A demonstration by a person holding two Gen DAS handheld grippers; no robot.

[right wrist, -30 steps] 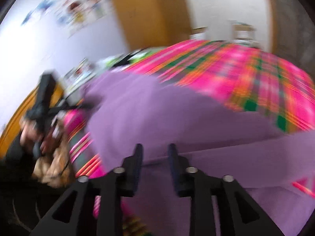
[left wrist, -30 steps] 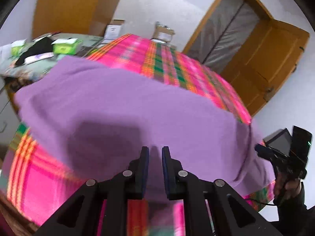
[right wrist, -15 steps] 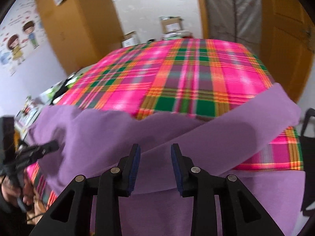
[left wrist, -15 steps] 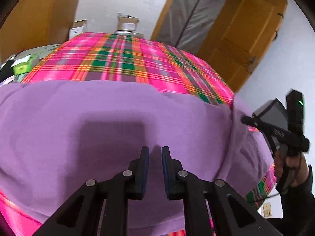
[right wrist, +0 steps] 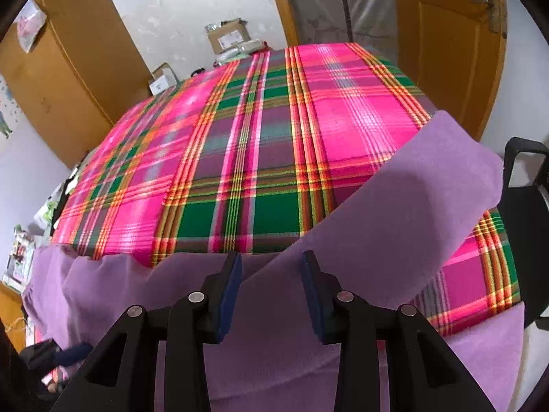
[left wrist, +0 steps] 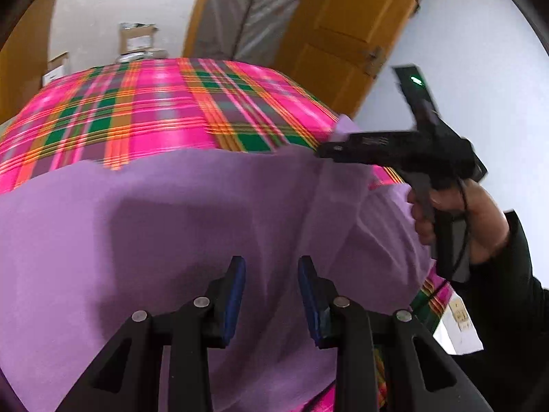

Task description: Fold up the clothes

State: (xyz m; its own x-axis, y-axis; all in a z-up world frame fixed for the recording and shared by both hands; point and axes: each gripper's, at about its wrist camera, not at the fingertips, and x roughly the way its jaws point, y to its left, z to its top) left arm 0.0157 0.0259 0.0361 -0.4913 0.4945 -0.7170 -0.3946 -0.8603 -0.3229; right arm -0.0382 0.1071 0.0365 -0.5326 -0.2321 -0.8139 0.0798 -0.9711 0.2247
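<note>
A purple garment lies spread over the near end of a pink plaid bedcover. My left gripper hovers over the garment's body. Its jaws are opening, and only flat cloth lies below the gap. In the right wrist view my right gripper stands over the garment's upper edge, jaws opening and pressing on nothing. A purple sleeve lies folded diagonally toward the bed's right edge. The left wrist view shows the right gripper in a hand, its tip at that sleeve.
The plaid bedcover stretches away to cardboard boxes by the far wall. A wooden door stands at the back right and a wardrobe at the left. A black chair sits beside the bed's right edge.
The left jaws have gone from a narrow gap to well apart. Both views have swung across the bed and rolled. The right jaws stand slightly wider, with the sleeve now laid diagonally.
</note>
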